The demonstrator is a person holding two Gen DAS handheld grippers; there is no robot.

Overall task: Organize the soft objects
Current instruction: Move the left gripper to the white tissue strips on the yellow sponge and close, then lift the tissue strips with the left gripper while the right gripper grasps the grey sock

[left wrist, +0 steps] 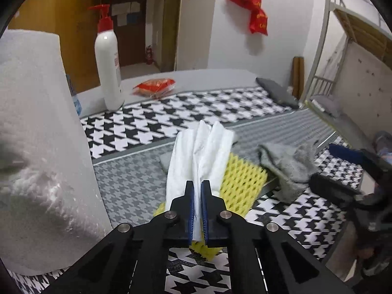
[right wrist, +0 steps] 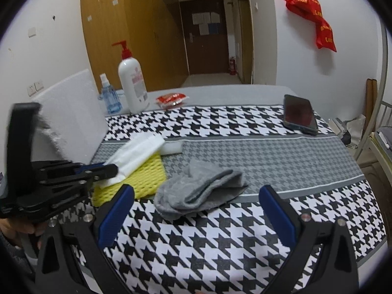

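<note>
Cloth (left wrist: 201, 152): white, folded; near end is pinched between fingers of left gripper (left wrist: 198, 191), rest is draped over yellow sponge (left wrist: 241, 181).
Sponge: laid on houndstooth tablecloth (right wrist: 220, 240), near-left; white block (right wrist: 172, 148) just behind it.
Sock (right wrist: 201, 191): grey, crumpled, right of sponge, touching or overlapping its edge, on grey/check border.
Right gripper (right wrist: 196, 210): fingers spread wide, nothing held, sock seen btwn them, a bit farther.
Far side: pump bottle (right wrist: 132, 83), spray bottle (right wrist: 110, 95), red packet (right wrist: 171, 99), phone (right wrist: 300, 115) at far right.

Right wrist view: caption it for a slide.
Open right hand-held gripper faces a grey sock; left hand-held gripper pinches a white cloth over yellow foam.
</note>
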